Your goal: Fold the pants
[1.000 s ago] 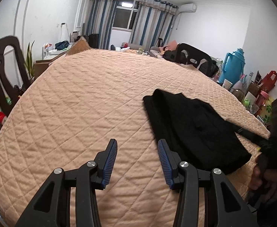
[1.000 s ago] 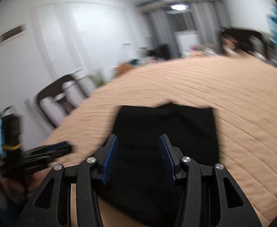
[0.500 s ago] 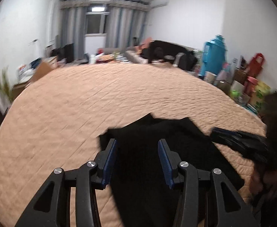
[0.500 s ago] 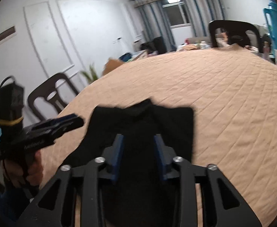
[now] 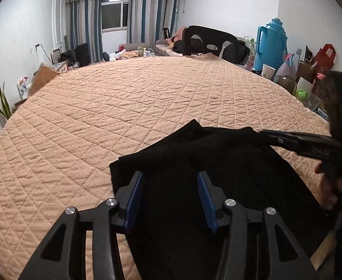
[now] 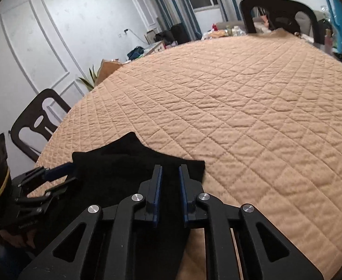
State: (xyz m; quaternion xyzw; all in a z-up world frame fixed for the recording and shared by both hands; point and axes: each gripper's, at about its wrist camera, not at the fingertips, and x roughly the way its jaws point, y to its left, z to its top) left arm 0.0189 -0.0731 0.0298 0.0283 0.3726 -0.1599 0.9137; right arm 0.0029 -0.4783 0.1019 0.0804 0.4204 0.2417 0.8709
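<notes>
— One pair of black pants (image 5: 217,175), flat at quilted counter's (image 5: 147,93) near edge. Step?
— Grasping corners. Left gripper (image 5: 169,177) fingers half open, empty; right gripper (image 6: 170,168) fingers just closing, hold unclear. Next: pinch, lift, fold.

The pants (image 5: 217,163) are black and folded into a flat, roughly rectangular bundle. They lie at the near edge of the quilt, one corner peaking up at their far side.
</notes>
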